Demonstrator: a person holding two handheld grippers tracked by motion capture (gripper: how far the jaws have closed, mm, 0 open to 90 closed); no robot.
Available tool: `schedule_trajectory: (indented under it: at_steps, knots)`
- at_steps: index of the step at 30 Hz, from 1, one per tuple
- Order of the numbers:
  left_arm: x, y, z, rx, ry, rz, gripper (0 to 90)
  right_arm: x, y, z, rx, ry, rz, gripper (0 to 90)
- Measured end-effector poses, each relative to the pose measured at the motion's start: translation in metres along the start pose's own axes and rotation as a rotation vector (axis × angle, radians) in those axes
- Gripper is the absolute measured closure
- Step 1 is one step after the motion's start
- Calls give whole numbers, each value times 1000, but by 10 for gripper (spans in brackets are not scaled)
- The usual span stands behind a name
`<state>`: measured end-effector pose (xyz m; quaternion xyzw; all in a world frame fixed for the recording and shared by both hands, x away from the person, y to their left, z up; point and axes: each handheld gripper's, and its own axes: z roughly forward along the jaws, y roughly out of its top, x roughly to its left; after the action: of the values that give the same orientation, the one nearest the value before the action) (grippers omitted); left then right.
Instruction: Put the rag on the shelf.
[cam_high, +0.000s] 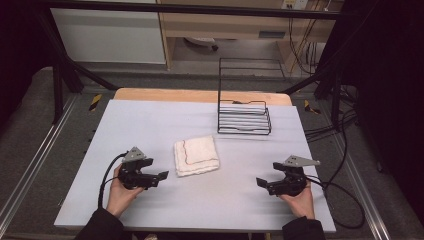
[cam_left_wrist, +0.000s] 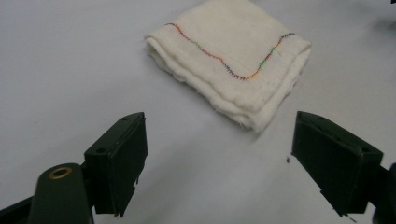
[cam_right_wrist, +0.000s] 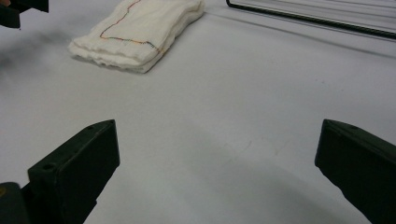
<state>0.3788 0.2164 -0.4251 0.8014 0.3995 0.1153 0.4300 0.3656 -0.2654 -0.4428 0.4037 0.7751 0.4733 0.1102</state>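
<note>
A folded white cloth (cam_high: 196, 155) with a coloured stitched line lies near the middle of the pale table (cam_high: 150, 120). My left gripper (cam_high: 161, 176) rests low on the table just left of the cloth, pointing right, jaws open and empty. In the left gripper view the cloth (cam_left_wrist: 233, 60) lies just beyond the open gripper (cam_left_wrist: 219, 158). My right gripper (cam_high: 262, 183) sits at the front right, pointing left, open and empty. The right gripper view has the cloth (cam_right_wrist: 135, 35) far off at upper left, ahead of the gripper (cam_right_wrist: 217, 172).
A black wire rack (cam_high: 243, 107) stands at the back of the table, right of centre; its base bar (cam_right_wrist: 317, 18) crosses the top of the right gripper view. Cables trail off the table's right side. Metal frame rails flank the table.
</note>
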Motion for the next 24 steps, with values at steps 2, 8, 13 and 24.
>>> schedule_trajectory:
  at_steps: [2, 8, 13, 24]
  knots:
    - [-2, 3, 7, 6, -4, -11, 205, 0, 0, 0, 3, -2, 1, 4]
    - [-7, 12, 27, 18, 16, -43, 248, 0, 0, 1, 10, -6, 1, 4]
    - [-10, 15, 43, 40, 41, -55, 313, 1, 0, 1, 11, -5, 2, 4]
    - [-15, 14, 61, 85, 37, -101, 462, 2, 1, 3, 9, -5, 5, 4]
